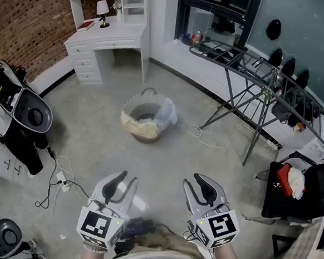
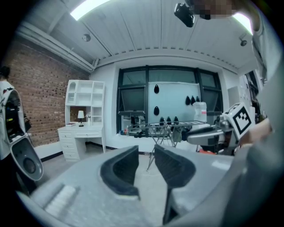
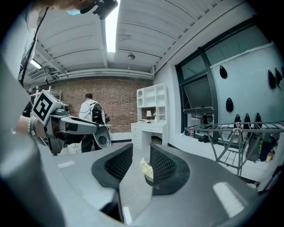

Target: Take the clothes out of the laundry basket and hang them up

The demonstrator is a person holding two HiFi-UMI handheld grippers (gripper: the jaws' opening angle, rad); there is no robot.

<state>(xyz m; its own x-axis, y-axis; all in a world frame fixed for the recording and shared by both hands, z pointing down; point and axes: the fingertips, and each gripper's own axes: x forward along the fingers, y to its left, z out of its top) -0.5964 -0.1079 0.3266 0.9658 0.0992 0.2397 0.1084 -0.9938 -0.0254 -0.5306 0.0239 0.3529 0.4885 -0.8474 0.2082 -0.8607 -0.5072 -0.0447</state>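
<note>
Two grey handheld tools side by side: left gripper (image 1: 128, 178) and right gripper (image 1: 192, 179), jaws half spread, gripping nothing; round beige laundry basket (image 1: 131, 111) of pale clothes (image 1: 166, 114) sits mid-floor ahead, well apart from both; grey metal drying rack (image 1: 256, 66) stands near it.

Smooth, matt grey floor (image 1: 95, 121), concrete by the look. Rough red brick wall (image 1: 26, 15). Desk (image 1: 104, 43) in smooth white paint. Drying rack (image 1: 250, 71) of thin dark metal tubing. Laundry basket (image 1: 131, 110) lined with pale, soft cloth. Left gripper (image 1: 128, 179) and right gripper (image 1: 193, 180) of matt grey plastic, pads (image 3: 119, 163) black and finely ribbed.
</note>
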